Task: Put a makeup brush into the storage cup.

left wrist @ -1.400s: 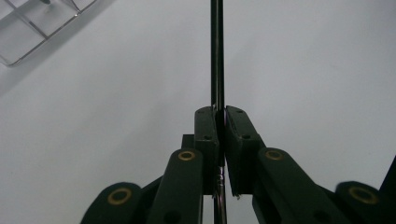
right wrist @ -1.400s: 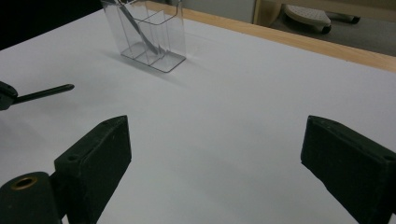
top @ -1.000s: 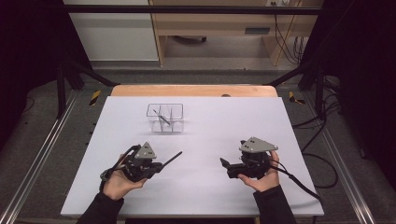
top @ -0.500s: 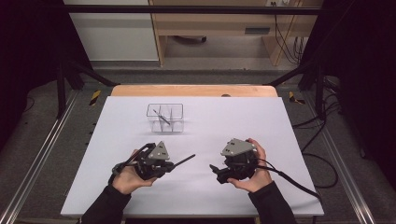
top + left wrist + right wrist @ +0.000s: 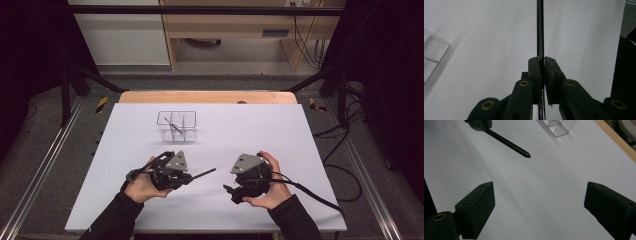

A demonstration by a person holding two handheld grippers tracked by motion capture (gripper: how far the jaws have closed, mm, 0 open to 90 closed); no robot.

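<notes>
A lab recording bench: white-topped table inside a black metal frame, cables trailing behind.

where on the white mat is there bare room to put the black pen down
Bare mat runs right of the clear organizer, and left of it too. The front middle is crowded: left gripper holding the pen, right gripper close by.

left gripper with black rod drawn inward and forward, right gripper shifted left toward centre
</notes>
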